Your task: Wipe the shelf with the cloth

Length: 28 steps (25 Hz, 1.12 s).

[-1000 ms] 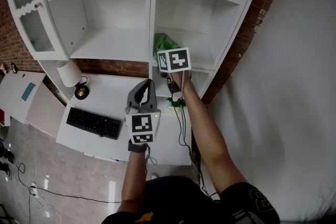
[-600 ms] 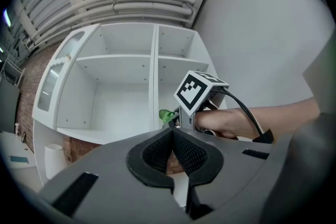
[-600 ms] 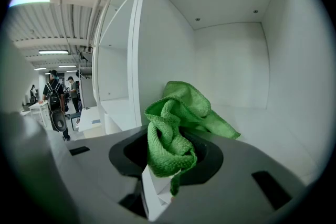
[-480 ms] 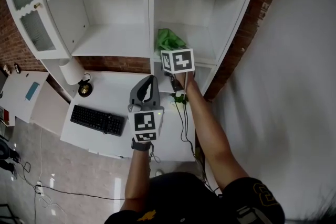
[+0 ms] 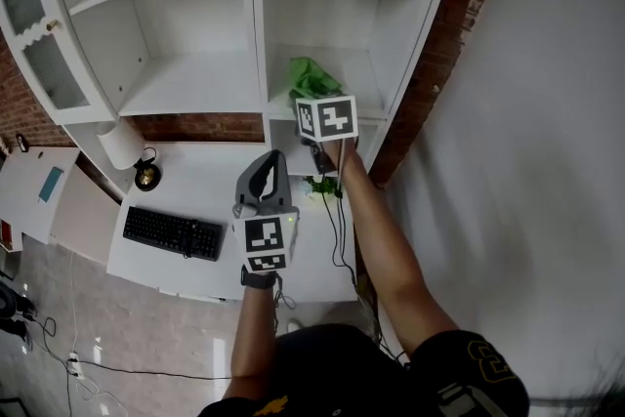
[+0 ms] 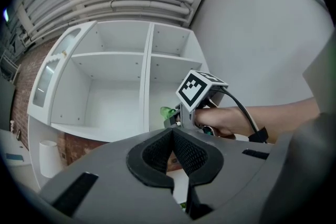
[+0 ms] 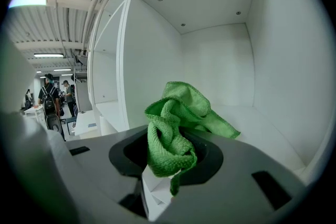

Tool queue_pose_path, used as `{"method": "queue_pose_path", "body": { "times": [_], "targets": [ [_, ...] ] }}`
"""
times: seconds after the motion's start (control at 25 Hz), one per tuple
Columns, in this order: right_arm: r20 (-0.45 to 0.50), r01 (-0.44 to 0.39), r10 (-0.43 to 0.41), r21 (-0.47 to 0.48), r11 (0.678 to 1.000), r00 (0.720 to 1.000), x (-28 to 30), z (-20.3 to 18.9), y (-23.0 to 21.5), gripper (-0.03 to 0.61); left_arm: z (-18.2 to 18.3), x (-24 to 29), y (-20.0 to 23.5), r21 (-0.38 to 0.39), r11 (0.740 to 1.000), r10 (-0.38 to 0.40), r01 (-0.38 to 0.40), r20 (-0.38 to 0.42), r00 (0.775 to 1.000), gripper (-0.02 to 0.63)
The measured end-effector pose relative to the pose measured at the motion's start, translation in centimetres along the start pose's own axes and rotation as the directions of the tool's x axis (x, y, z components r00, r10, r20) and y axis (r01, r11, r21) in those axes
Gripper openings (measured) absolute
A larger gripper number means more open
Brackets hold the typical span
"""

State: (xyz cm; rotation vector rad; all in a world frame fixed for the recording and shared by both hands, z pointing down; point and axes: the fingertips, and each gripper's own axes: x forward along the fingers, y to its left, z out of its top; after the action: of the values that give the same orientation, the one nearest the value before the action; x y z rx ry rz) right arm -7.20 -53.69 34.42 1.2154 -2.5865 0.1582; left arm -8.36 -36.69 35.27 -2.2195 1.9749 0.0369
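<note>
Your right gripper point(image 7: 169, 159), clamped on the cloth point(image 7: 181, 110), faces the shelf point(image 7: 265, 131) at lower right; your left gripper point(image 6: 173, 152), closed on nothing, sits farther off.

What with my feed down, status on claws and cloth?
Right claw shut on green cloth, inside lower right shelf. Left claw shut, empty, over desk. No obstruction.

A brick wall point(image 5: 195, 127) is showing behind the white shelf point(image 5: 195, 83), a pale wall point(image 5: 527, 161) is rising at its right, a white desk point(image 5: 210, 188) is bearing a keyboard point(image 5: 174, 231) over a glossy floor point(image 5: 127, 347), and a strip light point(image 7: 29, 0) is glowing overhead.
</note>
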Motion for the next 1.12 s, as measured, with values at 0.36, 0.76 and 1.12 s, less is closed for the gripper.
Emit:
{"method": "queue_pose_path", "body": {
  "times": [0.36, 0.76, 1.12],
  "targets": [
    [0.001, 0.017, -0.017, 0.012, 1.000, 1.000, -0.8, -0.3, -1.6, 0.114, -0.3, 0.0, -0.6, -0.007, 1.000, -0.004, 0.004, -0.005, 1.000, 0.017],
    [0.003, 0.030, -0.030, 0.028, 0.999, 1.000, -1.6, -0.6, -3.1, 0.114, -0.3, 0.0, -1.7, 0.000, 1.000, -0.021, 0.021, -0.010, 1.000, 0.017],
    [0.010, 0.037, -0.037, 0.036, 0.999, 0.999, -2.2, -0.8, -4.1, 0.114, -0.5, 0.2, -2.6, 0.002, 0.999, -0.032, 0.032, -0.017, 0.999, 0.017]
  ]
}}
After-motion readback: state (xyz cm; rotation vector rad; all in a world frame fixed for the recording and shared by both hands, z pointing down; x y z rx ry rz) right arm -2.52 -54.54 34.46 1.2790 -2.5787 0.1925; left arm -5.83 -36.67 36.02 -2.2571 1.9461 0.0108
